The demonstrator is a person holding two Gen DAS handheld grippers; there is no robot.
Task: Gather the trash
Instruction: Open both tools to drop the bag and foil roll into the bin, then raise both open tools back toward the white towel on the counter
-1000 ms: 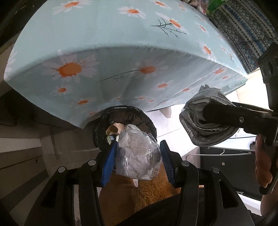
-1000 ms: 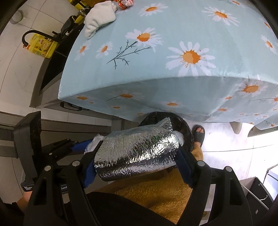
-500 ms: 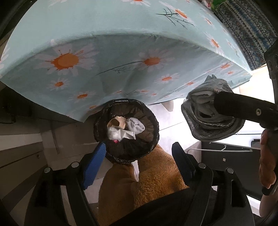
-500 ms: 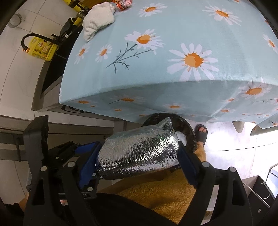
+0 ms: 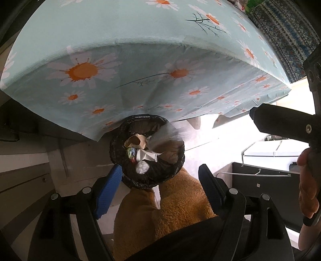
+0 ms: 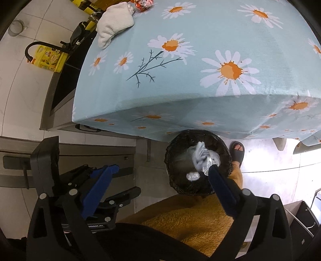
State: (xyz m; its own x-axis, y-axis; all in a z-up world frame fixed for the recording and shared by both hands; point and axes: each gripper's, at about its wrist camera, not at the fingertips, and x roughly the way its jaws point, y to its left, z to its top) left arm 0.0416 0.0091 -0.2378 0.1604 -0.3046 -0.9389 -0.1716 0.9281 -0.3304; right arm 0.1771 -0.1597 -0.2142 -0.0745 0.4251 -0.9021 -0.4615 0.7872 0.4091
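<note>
A round black-lined trash bin stands on the floor under the table's edge; it also shows in the right wrist view. Inside lie a brown paper scrap, white paper and a clear plastic ball. The silver foil bag is blurred in mid-fall into the bin, seen as a grey streak in the left wrist view. My left gripper is open and empty above the bin. My right gripper is open and empty above the bin.
A table with a light blue daisy cloth overhangs the bin. On it lie a white towel and a red wrapper. A yellow oil bottle stands at the left. The person's orange fuzzy trousers and a sandalled foot are nearby.
My left gripper opened and dropped the clear plastic bag into the bin. My right gripper then opened and let go of the silver foil bag, which is falling in.
</note>
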